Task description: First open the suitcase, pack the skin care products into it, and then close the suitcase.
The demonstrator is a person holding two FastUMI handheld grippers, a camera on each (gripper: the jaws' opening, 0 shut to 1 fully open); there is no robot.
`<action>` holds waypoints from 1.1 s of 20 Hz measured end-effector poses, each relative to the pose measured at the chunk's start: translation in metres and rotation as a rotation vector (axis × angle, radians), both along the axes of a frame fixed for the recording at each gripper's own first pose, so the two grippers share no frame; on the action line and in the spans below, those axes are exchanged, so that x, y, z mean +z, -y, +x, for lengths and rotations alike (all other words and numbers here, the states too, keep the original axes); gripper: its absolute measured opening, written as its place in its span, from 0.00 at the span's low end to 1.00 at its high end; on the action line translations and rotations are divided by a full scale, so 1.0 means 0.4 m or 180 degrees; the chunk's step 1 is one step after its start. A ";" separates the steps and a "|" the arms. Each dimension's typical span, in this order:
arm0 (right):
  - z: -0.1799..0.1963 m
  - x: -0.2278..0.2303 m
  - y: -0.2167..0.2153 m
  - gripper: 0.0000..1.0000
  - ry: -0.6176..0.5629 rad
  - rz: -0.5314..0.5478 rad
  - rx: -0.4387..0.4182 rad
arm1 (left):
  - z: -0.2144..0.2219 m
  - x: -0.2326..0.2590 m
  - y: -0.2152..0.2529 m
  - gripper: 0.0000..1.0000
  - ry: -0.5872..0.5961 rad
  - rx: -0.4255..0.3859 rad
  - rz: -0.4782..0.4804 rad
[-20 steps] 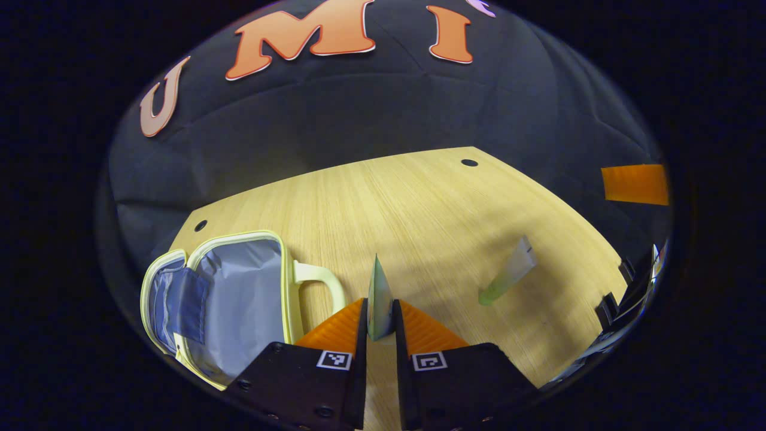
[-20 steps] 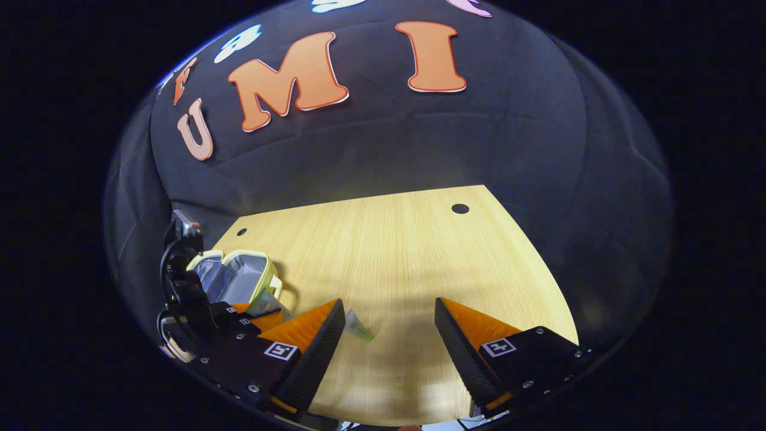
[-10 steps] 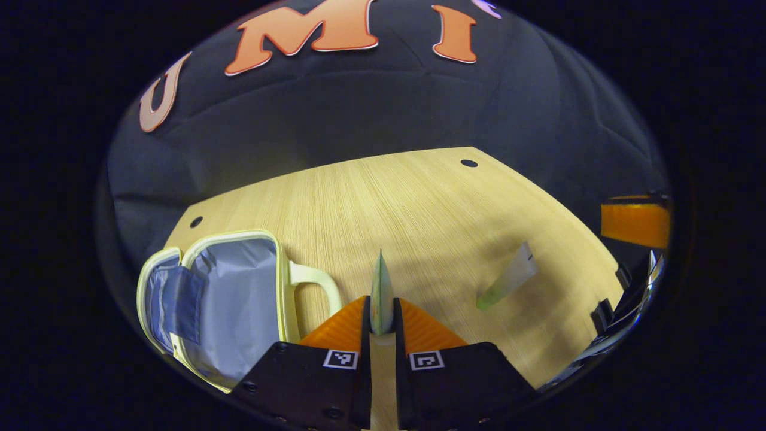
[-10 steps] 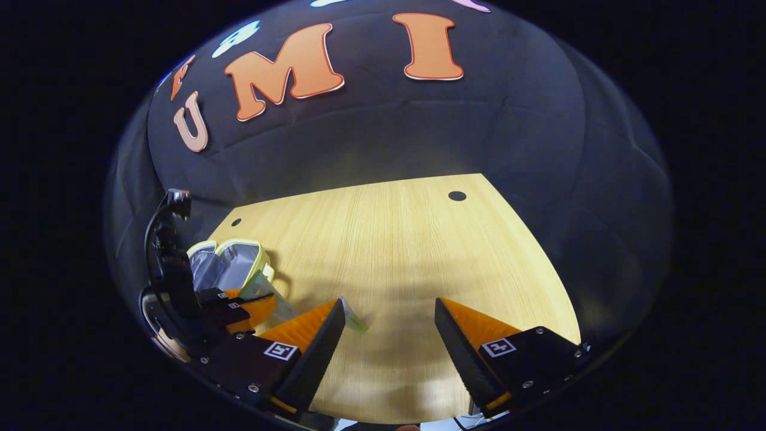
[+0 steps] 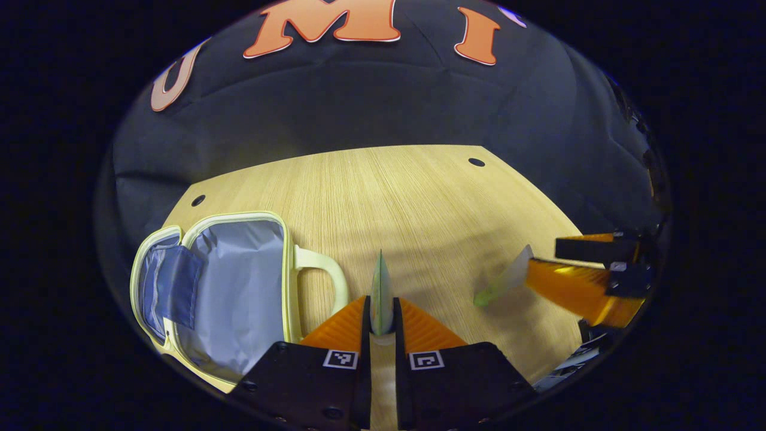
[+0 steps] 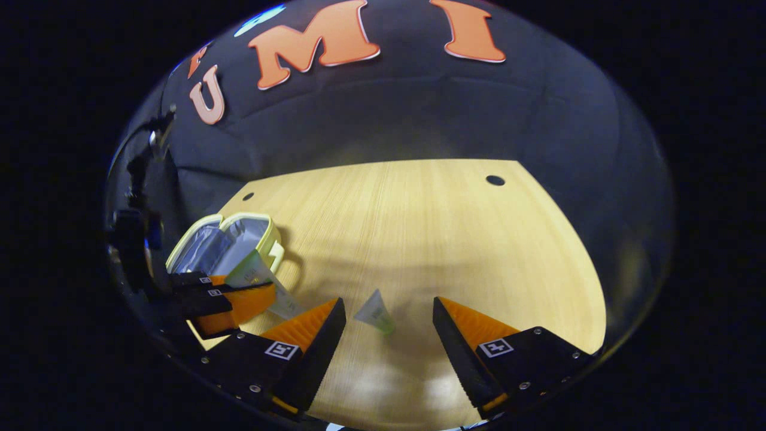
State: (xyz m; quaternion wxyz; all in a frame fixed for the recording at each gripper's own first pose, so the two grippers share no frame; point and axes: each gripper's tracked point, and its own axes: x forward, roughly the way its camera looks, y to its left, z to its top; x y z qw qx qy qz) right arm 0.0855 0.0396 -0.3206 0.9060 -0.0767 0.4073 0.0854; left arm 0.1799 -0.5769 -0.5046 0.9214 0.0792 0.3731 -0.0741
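The small pale-yellow suitcase (image 5: 227,287) lies open on the wooden table, grey lining up, handle (image 5: 323,278) pointing right; it also shows at the left of the right gripper view as the suitcase (image 6: 230,242). My left gripper (image 5: 382,314) is shut on a flat pale-green tube (image 5: 380,293), held edge-on just right of the handle; the same held tube (image 6: 254,275) shows from the side. A second green tube (image 6: 374,312) lies on the table between the fingers of my open right gripper (image 6: 388,317), not touched. From the left gripper view that tube (image 5: 505,278) lies by the right gripper's orange fingers (image 5: 574,287).
The wooden table (image 6: 419,227) has small round holes near its far corners (image 6: 495,179). The black cloth wall stands close behind its far edge. Bare wood stretches between the suitcase and the loose tube.
My right gripper has moved forward and left, so the loose tube now lies between its open fingers. The left gripper, still holding its tube, has shifted slightly.
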 end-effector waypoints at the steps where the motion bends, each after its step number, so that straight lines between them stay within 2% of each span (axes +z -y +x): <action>1: 0.005 -0.029 -0.006 0.91 -0.0072 0.0007 0.0002 | -0.002 0.003 0.000 0.17 -0.0006 0.0009 -0.0006; 4: 0.008 -0.108 0.004 0.84 -0.0324 -0.0017 -0.0025 | -0.001 0.002 -0.001 0.17 -0.0020 0.0027 0.0004; 6: 0.016 -0.135 0.018 0.72 -0.0387 -0.0040 -0.0018 | 0.001 0.002 0.000 0.17 -0.0019 0.0032 0.0012; 7: 0.020 -0.151 0.017 0.58 -0.0434 -0.0065 0.0027 | 0.000 0.002 0.000 0.17 -0.0021 0.0028 0.0016; 8: 0.014 -0.175 0.014 0.58 -0.0529 -0.0094 0.0045 | 0.001 0.003 0.000 0.17 -0.0020 0.0028 0.0016; 10: 0.011 -0.195 0.011 0.38 -0.0598 -0.0110 0.0081 | 0.003 0.004 0.001 0.17 -0.0030 0.0028 0.0016; 12: 0.009 -0.190 0.015 0.29 -0.0609 -0.0106 0.0061 | 0.002 0.004 0.001 0.17 -0.0060 0.0046 0.0010; 13: 0.003 -0.185 0.014 0.33 -0.0621 -0.0081 0.0054 | 0.003 0.006 0.001 0.17 -0.0070 0.0057 -0.0004; 15: -0.002 -0.167 0.018 0.33 -0.0606 -0.0028 0.0053 | 0.007 0.022 0.008 0.17 -0.0072 0.0045 -0.0050; 16: -0.003 -0.157 0.024 0.29 -0.0585 -0.0015 0.0046 | 0.008 0.032 0.009 0.17 -0.0081 0.0043 -0.0061; 17: 0.000 -0.147 0.026 0.33 -0.0562 0.0012 0.0037 | 0.009 0.043 0.007 0.17 -0.0082 0.0045 -0.0084; 22: -0.011 -0.105 0.046 0.33 -0.0518 0.0117 -0.0051 | 0.005 0.138 -0.001 0.17 -0.0087 0.0040 -0.0209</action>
